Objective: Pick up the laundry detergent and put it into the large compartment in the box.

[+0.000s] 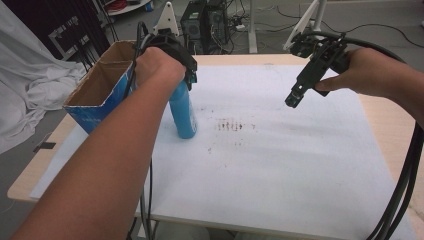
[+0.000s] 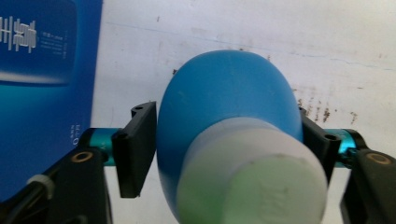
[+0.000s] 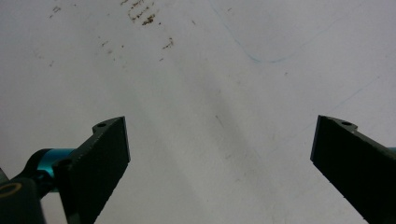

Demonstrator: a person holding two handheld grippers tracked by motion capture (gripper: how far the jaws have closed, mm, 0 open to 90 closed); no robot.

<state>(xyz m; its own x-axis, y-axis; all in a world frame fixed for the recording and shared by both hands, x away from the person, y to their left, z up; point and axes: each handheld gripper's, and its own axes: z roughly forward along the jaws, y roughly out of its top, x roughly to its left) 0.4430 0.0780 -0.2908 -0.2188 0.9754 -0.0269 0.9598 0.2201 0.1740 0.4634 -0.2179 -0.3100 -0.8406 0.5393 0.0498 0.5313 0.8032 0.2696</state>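
A blue bottle (image 1: 182,112) stands upright on the white sheet (image 1: 280,160), just right of the cardboard box. My left gripper (image 1: 188,80) comes down on its upper part from above. In the left gripper view its two black jaws press the bottle's blue shoulder (image 2: 229,93) from both sides, and the white cap (image 2: 261,177) points toward the camera. My right gripper (image 1: 293,100) hangs above the sheet at the right, tilted down, apart from the bottle. Its jaws stand wide open over bare sheet, with nothing between them (image 3: 219,154).
An open cardboard box (image 1: 100,90) with blue printed sides (image 2: 42,93) stands at the table's left rear, close beside the bottle. Brown specks (image 1: 230,125) mark the sheet near the middle. Cables trail from both grippers off the front edge. Beyond the table are computer cases and white cloth.
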